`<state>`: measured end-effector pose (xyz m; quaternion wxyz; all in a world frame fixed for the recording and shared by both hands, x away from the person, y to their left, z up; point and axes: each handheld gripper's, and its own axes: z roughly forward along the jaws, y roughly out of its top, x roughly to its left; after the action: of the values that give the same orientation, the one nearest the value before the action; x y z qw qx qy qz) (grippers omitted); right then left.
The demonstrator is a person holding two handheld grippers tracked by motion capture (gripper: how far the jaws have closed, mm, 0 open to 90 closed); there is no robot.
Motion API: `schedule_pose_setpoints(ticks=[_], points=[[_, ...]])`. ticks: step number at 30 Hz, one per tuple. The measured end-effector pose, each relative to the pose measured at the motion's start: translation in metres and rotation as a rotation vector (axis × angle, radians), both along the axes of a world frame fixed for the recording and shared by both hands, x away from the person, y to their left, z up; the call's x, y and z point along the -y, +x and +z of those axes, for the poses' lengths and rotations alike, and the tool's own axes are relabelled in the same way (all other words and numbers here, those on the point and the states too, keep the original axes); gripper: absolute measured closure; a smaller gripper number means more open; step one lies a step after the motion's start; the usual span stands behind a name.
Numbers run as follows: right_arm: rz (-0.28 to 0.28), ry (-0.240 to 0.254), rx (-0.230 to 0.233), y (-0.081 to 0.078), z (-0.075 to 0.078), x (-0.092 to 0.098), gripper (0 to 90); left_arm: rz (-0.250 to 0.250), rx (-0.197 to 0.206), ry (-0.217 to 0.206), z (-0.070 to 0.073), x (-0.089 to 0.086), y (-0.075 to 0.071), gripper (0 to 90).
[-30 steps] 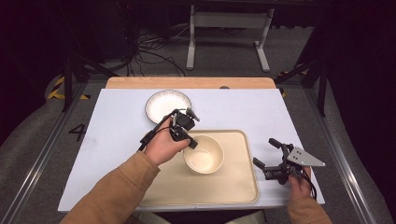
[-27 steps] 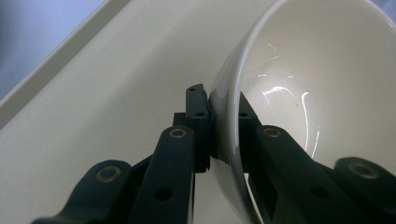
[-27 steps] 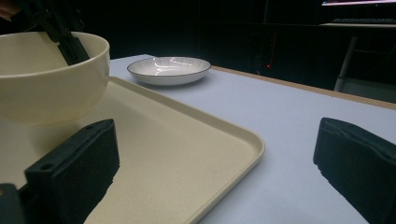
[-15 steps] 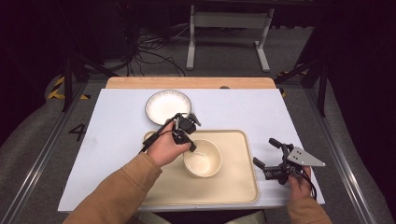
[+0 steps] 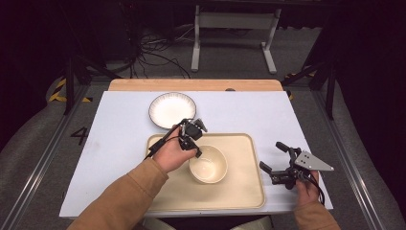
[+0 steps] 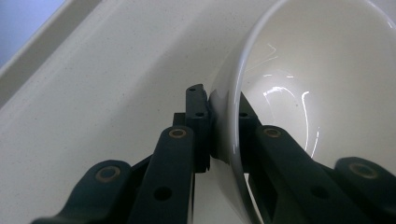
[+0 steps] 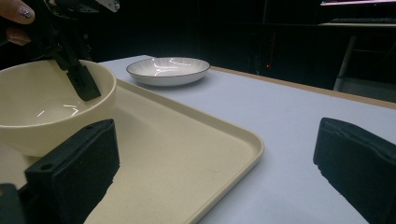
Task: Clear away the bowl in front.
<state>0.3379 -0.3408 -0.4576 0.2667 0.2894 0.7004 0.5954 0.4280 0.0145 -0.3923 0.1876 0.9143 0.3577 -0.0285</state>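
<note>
Left gripper (image 5: 197, 152) clamped on the near-left rim of the cream bowl (image 5: 208, 164), one jaw inside, one outside. Bowl upright, mouth up, round with no long axis, sitting on the beige tray (image 5: 239, 191). Right gripper (image 5: 272, 157) spread wide, empty, beside the tray's right edge. White plate (image 5: 172, 109) beyond.

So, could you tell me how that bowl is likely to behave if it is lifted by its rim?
The bowl looks glazed and glossy, so the rim may slip between the left gripper's jaws, which pinch it at one side only. Held off-centre like that, it will probably tilt downward. It seems stiff ceramic, likely to chip if dropped on the tray.
</note>
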Motion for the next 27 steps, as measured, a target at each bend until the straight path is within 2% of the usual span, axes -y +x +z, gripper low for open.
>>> schedule_pose_setpoints(ticks=[12,15,22,23,24,27], points=[[-0.001,0.0,0.0,0.0,0.0,-0.0001,0.6,0.015,-0.019,0.001,-0.0018,-0.0008,-0.0004,83.0],[0.0,0.0,0.0,-0.0001,0.0,0.0,0.6,-0.002,-0.027,0.005,-0.002,-0.003,0.0016,82.1],[-0.001,0.0,0.0,-0.0001,0.0,-0.0001,0.6,0.011,-0.016,0.02,-0.0025,-0.0055,0.0032,79.3],[-0.001,0.0,0.0,-0.0001,0.0,0.0,0.6,0.025,-0.017,0.015,-0.0033,-0.0057,0.0026,78.6],[-0.001,0.0,0.0,-0.0001,0.0,-0.0001,0.6,0.011,-0.007,0.017,-0.0033,-0.0071,0.0039,76.9],[-0.001,0.0,0.0,-0.0001,0.0,-0.0001,0.6,0.024,-0.024,-0.021,-0.0024,-0.0097,0.0045,74.7]])
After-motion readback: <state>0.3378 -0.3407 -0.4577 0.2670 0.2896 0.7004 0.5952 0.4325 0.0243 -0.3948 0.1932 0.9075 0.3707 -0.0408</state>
